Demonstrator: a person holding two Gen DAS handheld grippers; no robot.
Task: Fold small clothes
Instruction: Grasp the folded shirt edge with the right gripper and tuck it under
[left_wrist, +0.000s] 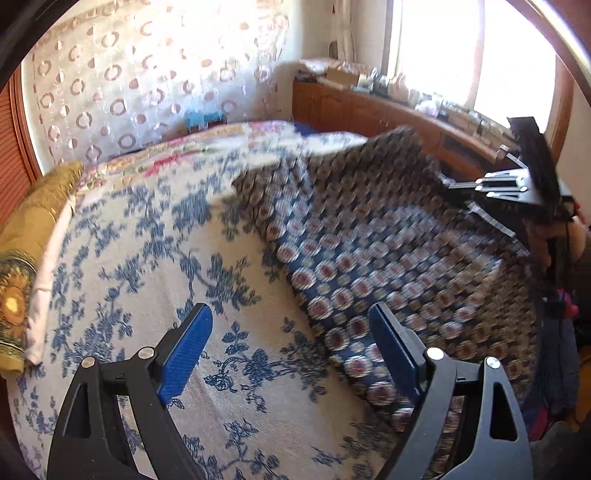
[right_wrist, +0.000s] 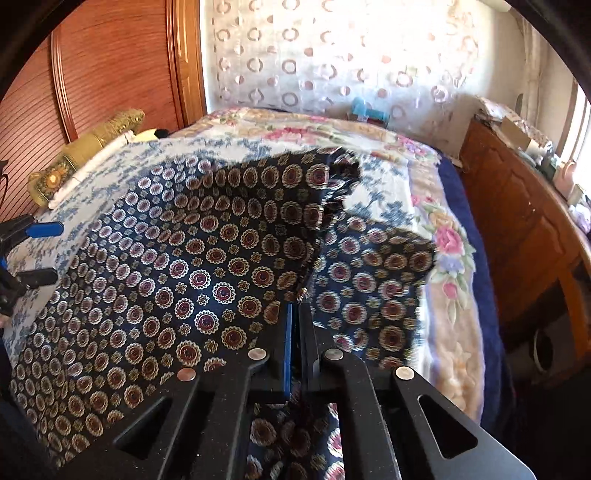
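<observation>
Here, view by view.

Left wrist view:
Left gripper (left_wrist: 290, 341): its jaws stand wide apart with blue pads, nothing between them, hanging over the bedspread.
Bedspread (left_wrist: 155, 236): white with blue flowers, covering the bed.
Patterned cloth (left_wrist: 369, 240): dark navy with round red and gold medallions, spread on the right part of the bed; its near edge runs under the left gripper's right finger, and its right side is lifted.
Right gripper (left_wrist: 517, 188): seen from the side at the right edge, at the lifted part of the cloth; from here its jaws cannot be read.
Pillow (left_wrist: 22, 266): olive and gold, at the left edge of the bed.
Cabinet (left_wrist: 369, 107): wooden, under the bright window, its top crowded with small items.

Right wrist view:
Right gripper (right_wrist: 297, 310): jaws closed tight, pinching a fold of the patterned cloth (right_wrist: 192, 266), which rises to the fingertips and drapes down on both sides.
Left gripper (right_wrist: 44, 251): at the left edge, fingers apart, just beside the cloth's left border.
Floral blanket (right_wrist: 443, 240): pink roses, lying beyond the cloth on the right.
Curtain (right_wrist: 332, 62): sheer, with ring patterns, behind the bed.
</observation>
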